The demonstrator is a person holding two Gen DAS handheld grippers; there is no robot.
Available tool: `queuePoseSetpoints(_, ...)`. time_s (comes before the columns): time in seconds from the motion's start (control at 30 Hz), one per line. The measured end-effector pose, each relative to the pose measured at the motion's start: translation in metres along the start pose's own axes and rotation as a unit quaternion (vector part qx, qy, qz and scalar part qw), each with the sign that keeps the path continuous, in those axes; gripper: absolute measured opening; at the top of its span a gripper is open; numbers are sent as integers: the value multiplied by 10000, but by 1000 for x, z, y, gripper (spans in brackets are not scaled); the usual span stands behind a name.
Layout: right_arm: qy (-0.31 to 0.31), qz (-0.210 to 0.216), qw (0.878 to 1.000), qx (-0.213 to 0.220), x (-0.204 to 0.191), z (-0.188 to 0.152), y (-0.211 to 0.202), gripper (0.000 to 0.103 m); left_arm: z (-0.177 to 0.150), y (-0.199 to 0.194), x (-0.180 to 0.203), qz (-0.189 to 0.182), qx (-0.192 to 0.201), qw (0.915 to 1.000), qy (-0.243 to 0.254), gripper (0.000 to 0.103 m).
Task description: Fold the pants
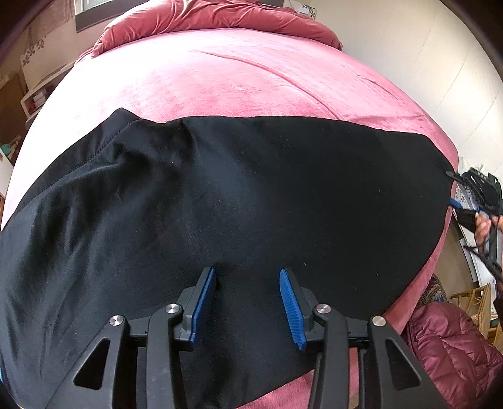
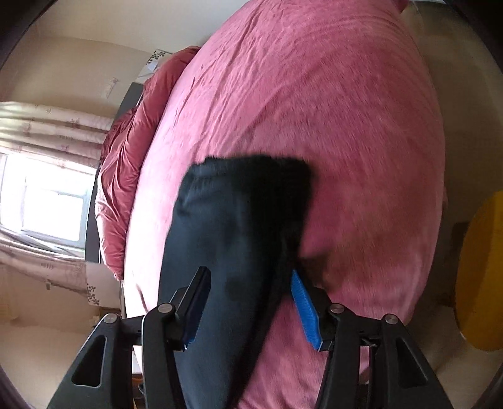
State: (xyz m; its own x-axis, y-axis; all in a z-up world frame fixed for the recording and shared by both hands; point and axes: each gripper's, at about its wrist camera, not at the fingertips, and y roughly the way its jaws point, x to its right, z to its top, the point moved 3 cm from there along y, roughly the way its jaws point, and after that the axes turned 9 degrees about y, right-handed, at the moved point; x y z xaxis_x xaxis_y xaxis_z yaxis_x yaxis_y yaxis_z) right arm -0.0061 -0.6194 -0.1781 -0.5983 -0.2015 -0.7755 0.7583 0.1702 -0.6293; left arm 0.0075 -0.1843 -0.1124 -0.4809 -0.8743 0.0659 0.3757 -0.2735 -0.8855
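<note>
Hovering over the black pants [image 1: 239, 195] spread across the pink bed [image 1: 239, 78], the left gripper [image 1: 248, 277] has its jaws apart, empty. Right gripper [image 2: 248, 280] straddles the pants' far end; whether it pinches, cannot tell (view blurred), probably readying a fold. Rumpled duvet [image 1: 220, 15] lies well apart; maroon jacket [image 1: 452, 349] beside the bed.

No legible text, label, brand, number or sign appears in either view. The box [image 1: 33, 56] left of the bed [image 1: 220, 78] carries only a dark floral print, no lettering. The same floral print shows on a box [image 2: 94, 292] below the window [image 2: 47, 201] in the right wrist view, again without readable characters. The gripper bodies show no markings that can be read.
</note>
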Motion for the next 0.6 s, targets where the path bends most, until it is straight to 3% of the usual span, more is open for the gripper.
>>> queuePoseSetpoints(0.2, 174, 158, 9997, 9, 2, -6, 8, 60, -1, -3, -12, -41, -8, 10000, -33, 43)
queuePoseSetpoints(0.6, 246, 282, 9993, 26, -13, 18, 24, 60, -2, -1, -28, -228, -32, 9993, -280, 43)
